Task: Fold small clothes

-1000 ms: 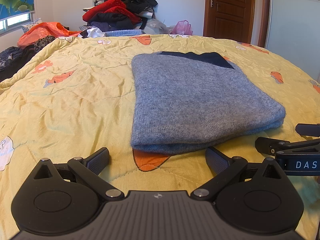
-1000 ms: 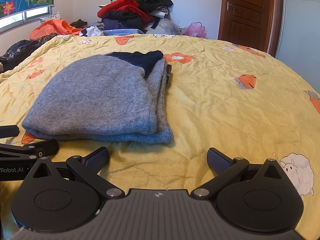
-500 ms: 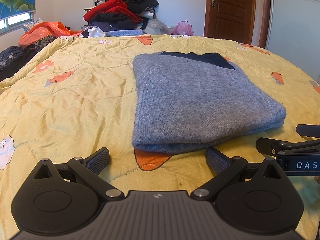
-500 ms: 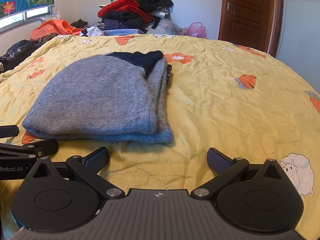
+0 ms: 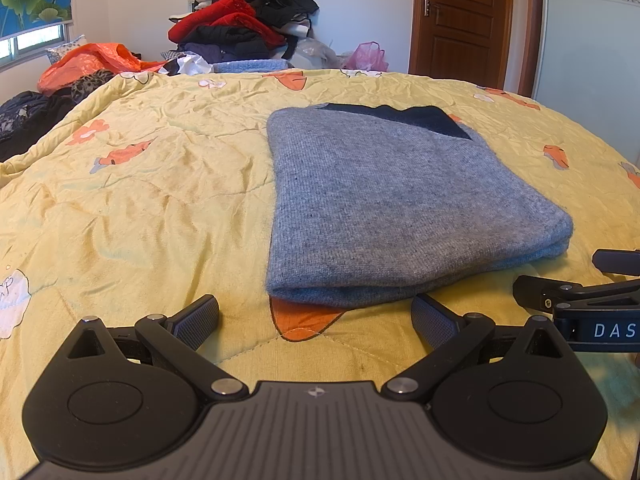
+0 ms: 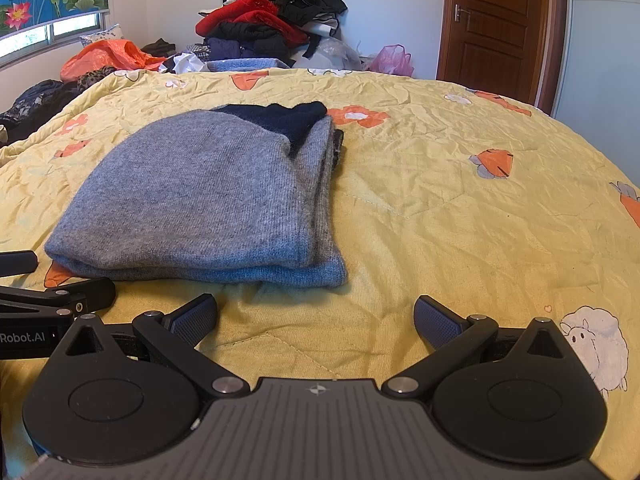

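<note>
You had the grey knitted sweater with the navy collar (image 5: 400, 204) lying folded into a compact stack on the yellow quilted bedspread with orange flowers (image 5: 132, 200), so the fold itself looked done. Your left gripper (image 5: 315, 314) sat released and empty just short of its near edge, and your right gripper (image 6: 316, 316) was likewise spread and holding nothing, both drawn clear, probably so the stack stayed undisturbed
</note>
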A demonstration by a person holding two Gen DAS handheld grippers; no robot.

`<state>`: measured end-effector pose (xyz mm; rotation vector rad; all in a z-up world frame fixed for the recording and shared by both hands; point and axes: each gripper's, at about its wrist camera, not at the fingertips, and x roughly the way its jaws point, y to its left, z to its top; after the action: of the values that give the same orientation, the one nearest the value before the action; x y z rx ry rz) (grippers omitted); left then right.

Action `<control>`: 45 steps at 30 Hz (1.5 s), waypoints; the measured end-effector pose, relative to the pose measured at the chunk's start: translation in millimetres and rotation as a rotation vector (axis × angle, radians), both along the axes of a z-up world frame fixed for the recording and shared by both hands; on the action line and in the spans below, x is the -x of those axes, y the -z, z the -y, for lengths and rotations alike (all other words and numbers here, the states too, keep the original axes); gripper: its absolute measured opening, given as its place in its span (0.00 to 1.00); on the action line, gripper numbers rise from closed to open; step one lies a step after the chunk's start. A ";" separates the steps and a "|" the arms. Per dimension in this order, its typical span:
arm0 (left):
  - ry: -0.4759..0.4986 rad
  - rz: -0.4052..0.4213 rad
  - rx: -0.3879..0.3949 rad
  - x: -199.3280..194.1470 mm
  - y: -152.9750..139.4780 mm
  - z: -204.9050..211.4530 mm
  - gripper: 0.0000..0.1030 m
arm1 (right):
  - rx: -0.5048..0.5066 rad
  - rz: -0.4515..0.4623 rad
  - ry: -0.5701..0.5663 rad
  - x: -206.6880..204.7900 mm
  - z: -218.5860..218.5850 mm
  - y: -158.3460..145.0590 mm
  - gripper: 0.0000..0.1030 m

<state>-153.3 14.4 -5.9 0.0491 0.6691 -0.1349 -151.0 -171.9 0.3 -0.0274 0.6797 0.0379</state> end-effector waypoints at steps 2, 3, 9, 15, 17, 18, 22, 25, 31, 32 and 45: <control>0.000 0.000 0.000 0.0 0.0 -0.1 1.00 | 0.000 0.000 0.000 0.1 0.0 0.0 1.00; 0.000 0.000 0.000 0.0 0.0 0.0 1.00 | 0.000 0.000 0.000 0.0 0.0 0.0 1.00; 0.000 0.000 0.000 -0.1 0.0 -0.2 1.00 | 0.000 0.000 0.000 0.0 0.1 0.1 1.00; 0.000 0.000 0.000 0.0 -0.1 -0.2 1.00 | 0.000 0.000 0.000 0.1 0.1 0.1 1.00; 0.000 0.000 0.000 0.1 -0.1 -0.3 1.00 | 0.000 0.000 0.000 0.1 0.0 0.1 1.00; 0.000 0.000 0.000 0.1 -0.2 -0.3 1.00 | 0.000 0.000 0.000 0.1 0.1 0.1 1.00; 0.000 0.000 0.000 0.2 -0.2 -0.6 1.00 | 0.000 0.000 0.000 0.2 0.0 0.1 1.00; 0.000 0.000 0.000 0.4 -0.3 -0.7 1.00 | 0.000 0.000 0.000 0.2 0.0 0.1 1.00; 0.000 0.000 0.000 0.3 -0.3 -0.5 1.00 | 0.000 0.001 0.000 0.2 0.0 0.1 1.00; 0.000 0.000 0.000 0.2 -0.2 -0.4 1.00 | 0.000 0.001 0.000 0.2 0.0 0.1 1.00; 0.000 -0.010 0.010 -2.3 -1.4 -2.3 1.00 | 0.000 0.001 0.000 0.2 -0.1 0.1 1.00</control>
<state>-151.0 16.7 -4.6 0.0390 0.6780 -0.1384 -151.2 -171.8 0.1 -0.0269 0.6790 0.0381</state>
